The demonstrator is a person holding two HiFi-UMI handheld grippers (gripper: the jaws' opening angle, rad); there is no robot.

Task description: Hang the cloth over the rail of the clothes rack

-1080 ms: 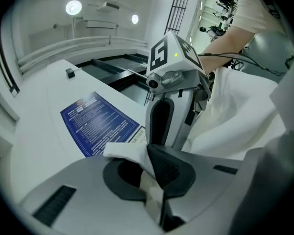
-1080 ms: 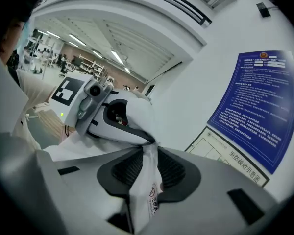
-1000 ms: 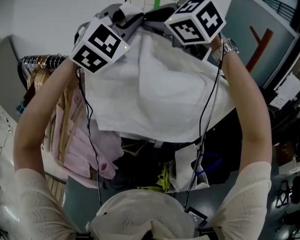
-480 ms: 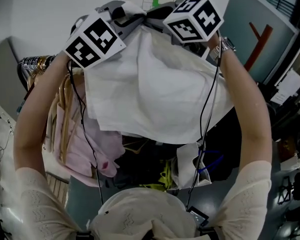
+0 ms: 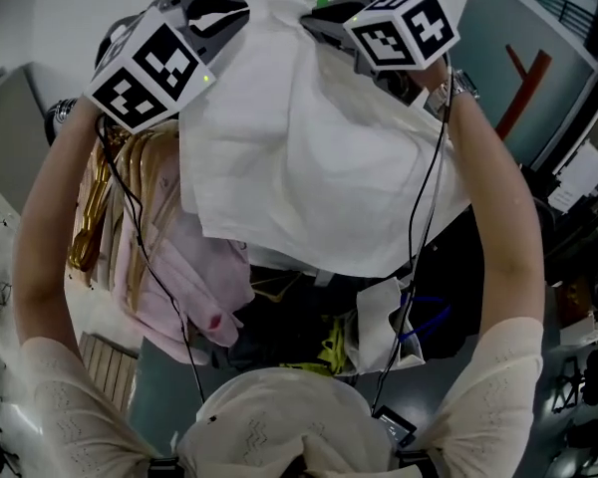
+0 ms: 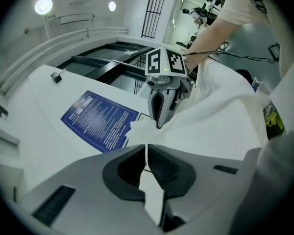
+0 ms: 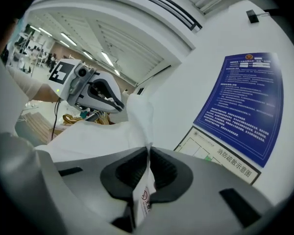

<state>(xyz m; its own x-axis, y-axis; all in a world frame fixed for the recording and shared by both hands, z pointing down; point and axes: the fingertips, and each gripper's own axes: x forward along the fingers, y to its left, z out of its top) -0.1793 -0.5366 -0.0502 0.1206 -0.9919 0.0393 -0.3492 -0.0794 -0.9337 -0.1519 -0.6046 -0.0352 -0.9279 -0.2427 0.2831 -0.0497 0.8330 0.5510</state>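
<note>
While both arms are raised in the head view, the white cloth (image 5: 299, 157) hangs spread between the two grippers, its top edge pinched at both ends and its lower edge loose above a pile of dark clothing. Left gripper (image 5: 227, 10) sits at the cloth's upper left corner and right gripper (image 5: 317, 20) at the upper right, the two close together, each with its marker cube facing up. Down the left side, under the left forearm, gold hangers (image 5: 95, 202) and a pink garment (image 5: 194, 282) hang from the clothes rack (image 5: 60, 116), of which only a dark rail end shows. The cloth is beside these, not on the rail. Left gripper view: jaws together on a fold of cloth (image 6: 220, 126), a strip of fabric running out between the dark pads (image 6: 164, 168). The right gripper (image 6: 158, 124) faces it just across the taut edge, with a blue poster (image 6: 98, 121) on the white wall behind. Right gripper view: jaws clamped on the cloth (image 7: 88, 141), a printed label (image 7: 146, 199) dangling below the pads. The left gripper (image 7: 121, 106) is opposite, nose on the same edge. A blue poster (image 7: 245, 106) and a floor plan sheet (image 7: 215, 153) are on the wall at right.
</note>
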